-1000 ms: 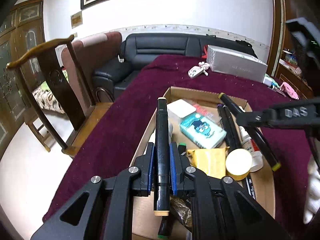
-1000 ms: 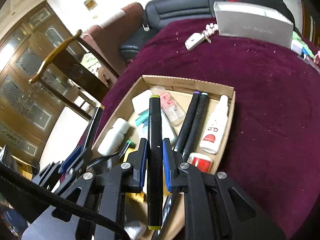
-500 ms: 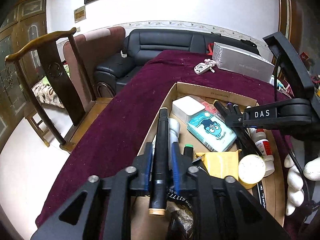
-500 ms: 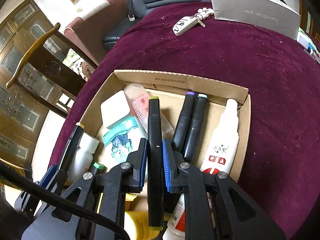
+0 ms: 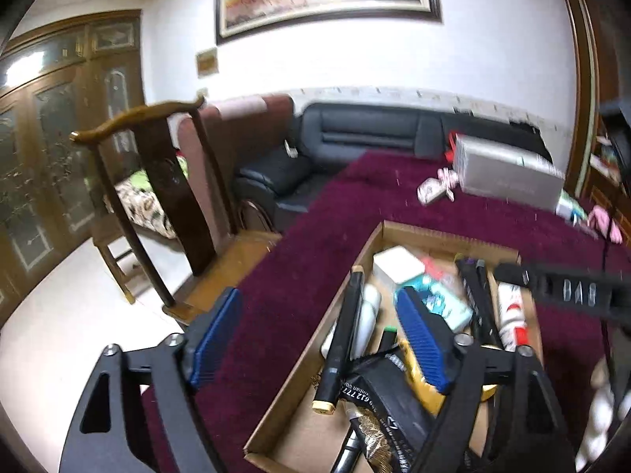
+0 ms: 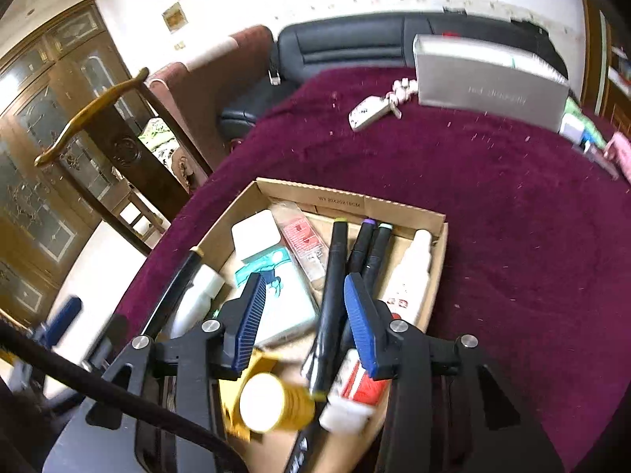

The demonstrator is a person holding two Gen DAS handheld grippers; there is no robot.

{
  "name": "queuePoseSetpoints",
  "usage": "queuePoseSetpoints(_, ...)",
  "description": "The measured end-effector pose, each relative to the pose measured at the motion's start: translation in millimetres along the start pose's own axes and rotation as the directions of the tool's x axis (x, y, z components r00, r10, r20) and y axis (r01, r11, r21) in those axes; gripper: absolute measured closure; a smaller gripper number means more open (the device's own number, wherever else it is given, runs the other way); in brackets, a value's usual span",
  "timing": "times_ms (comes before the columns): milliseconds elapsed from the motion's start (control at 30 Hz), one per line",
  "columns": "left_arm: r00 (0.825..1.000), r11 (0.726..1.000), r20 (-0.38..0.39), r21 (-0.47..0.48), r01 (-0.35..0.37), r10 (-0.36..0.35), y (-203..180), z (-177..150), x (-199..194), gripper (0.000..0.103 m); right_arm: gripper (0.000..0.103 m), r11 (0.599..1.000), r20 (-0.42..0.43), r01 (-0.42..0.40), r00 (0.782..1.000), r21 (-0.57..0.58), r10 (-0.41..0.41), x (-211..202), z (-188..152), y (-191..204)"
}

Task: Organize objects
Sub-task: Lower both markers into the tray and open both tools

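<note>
Cardboard box [image 6: 398,213] on maroon tablecloth [image 6: 512,236], crowded with small things; every place below given against this box.

Left gripper [image 5: 319,339] above box's left wall, jaws wide apart and just opening, gripping nothing. One blue pad outside box over cloth, other pad over box's inside. Black marker with tan ends [image 5: 341,335] lying loose between them along left wall, inside box, touching neither pad, leaning against white bottle [image 5: 366,315].

Right gripper [image 6: 303,315] above box's near middle, jaws partly apart and just opening, nothing clamped. Black marker with yellow-green tip [image 6: 333,287] lying in box between pads, nearer right-hand pad; contact with that pad cannot be told. Tip pointing to far wall.

Right of that marker, two more markers [image 6: 368,248] side by side, purple and pale green tips at far wall. White spray bottle [image 6: 408,272] along right wall. Teal packet [image 6: 276,291] and white square case [image 6: 256,232] in left half, pink sachet [image 6: 301,244] beside them. Yellow-capped jar [image 6: 272,402] at near end, blurred.

Beyond far wall, on cloth: key fob [image 6: 368,110] and grey carton [image 6: 489,82].
</note>
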State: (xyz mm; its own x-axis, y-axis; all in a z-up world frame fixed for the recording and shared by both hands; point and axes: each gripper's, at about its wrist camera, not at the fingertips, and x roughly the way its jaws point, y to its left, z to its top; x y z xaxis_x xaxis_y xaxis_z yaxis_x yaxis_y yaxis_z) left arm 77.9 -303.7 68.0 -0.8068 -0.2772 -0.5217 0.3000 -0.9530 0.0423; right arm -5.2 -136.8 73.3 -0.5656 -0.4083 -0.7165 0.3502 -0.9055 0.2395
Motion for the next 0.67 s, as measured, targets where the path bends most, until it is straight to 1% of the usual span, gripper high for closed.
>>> queuePoseSetpoints(100,0.999,0.999,0.044,-0.037,-0.012,0.013,5,5,-18,0.010,0.061,0.999,0.034,0.011,0.999,-0.038,-0.010,-20,-9,2)
queuePoseSetpoints(133,0.999,0.999,0.051,-0.052,-0.016,0.018,8,7,-23,0.009,0.058,0.999,0.040,0.012,0.999,-0.045,-0.011,-23,-12,3)
queuePoseSetpoints(200,0.998,0.997,0.057,-0.079,-0.015,0.020,13,10,-32,0.008,0.056,0.997,0.061,0.019,0.998,-0.073,-0.015,-36,-22,4)
queuePoseSetpoints(267,0.999,0.995,0.044,-0.101,-0.023,0.028,16,11,-34,0.002,0.053,0.995,0.071,0.023,0.997,-0.100,-0.016,-44,-30,7)
queuePoseSetpoints(333,0.999,0.991,0.039,-0.132,-0.026,0.031,21,10,-39,0.002,0.052,0.992,0.079,0.025,0.997,-0.124,-0.015,-50,-39,11)
queuePoseSetpoints(433,0.999,0.985,0.025,-0.169,-0.029,0.034,24,7,-43,0.002,0.052,0.988,0.067,0.004,0.998,-0.153,0.006,-54,-51,18)
queuePoseSetpoints(600,0.992,0.982,0.041,-0.156,-0.110,0.118,21,2,-53,0.002,0.052,0.982,0.040,-0.013,0.999,-0.186,0.020,-55,-64,26)
queuePoseSetpoints(667,0.990,0.981,0.045,-0.150,-0.125,0.133,20,1,-57,0.002,0.052,0.980,0.039,-0.020,0.999,-0.196,0.028,-57,-68,29)
